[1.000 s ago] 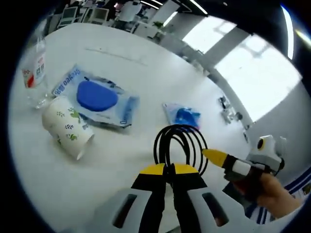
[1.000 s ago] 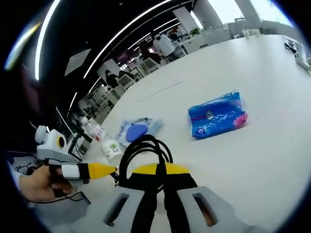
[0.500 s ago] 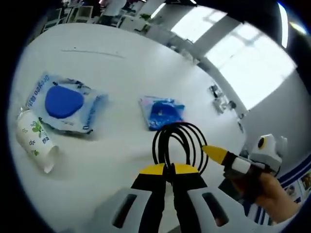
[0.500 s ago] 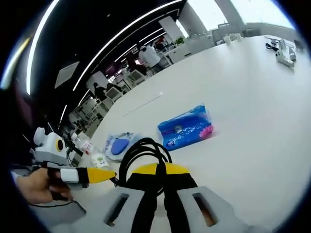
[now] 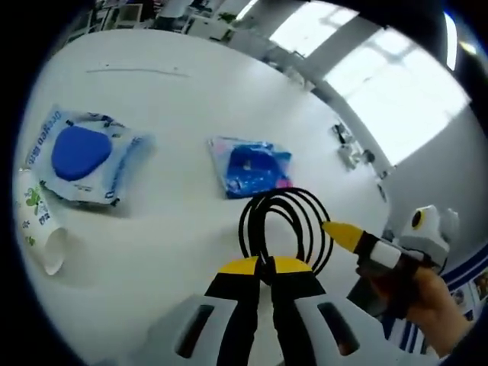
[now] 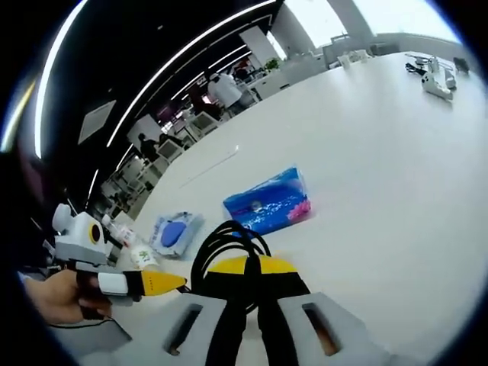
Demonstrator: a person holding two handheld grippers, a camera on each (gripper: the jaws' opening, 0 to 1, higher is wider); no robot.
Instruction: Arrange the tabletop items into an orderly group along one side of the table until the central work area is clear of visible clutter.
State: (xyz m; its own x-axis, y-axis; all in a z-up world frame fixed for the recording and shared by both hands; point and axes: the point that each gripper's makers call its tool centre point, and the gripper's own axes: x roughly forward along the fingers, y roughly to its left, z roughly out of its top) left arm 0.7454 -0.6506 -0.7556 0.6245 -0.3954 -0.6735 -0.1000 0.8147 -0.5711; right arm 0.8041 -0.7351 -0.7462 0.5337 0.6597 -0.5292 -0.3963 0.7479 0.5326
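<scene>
White tabletop [image 5: 191,99] carries the clutter, and the blue tissue pack [image 5: 250,165] near its middle serves as the landmark. Far left of that pack in the left gripper view lies a paper cup [image 5: 34,232] on its side, its mouth toward the camera; whether anything is inside cannot be told. Between cup and pack rests a clear wipes packet [image 5: 84,156] with a blue oval lid. Just in front of the tissue pack, the left claw [image 5: 264,267] has its jaws pinched together on a coiled black cable [image 5: 280,225], held above the surface. To the right of the pack the right claw [image 5: 343,235] comes in, held by a hand [image 5: 423,305]; its own view shows its jaws closed, with the same cable [image 6: 227,248] looped at their tips.

Judging by this, the cable is mid-carry. The next move likely calls for lowering it beside the cup and wipes, then releasing without letting the coil spring apart.
</scene>
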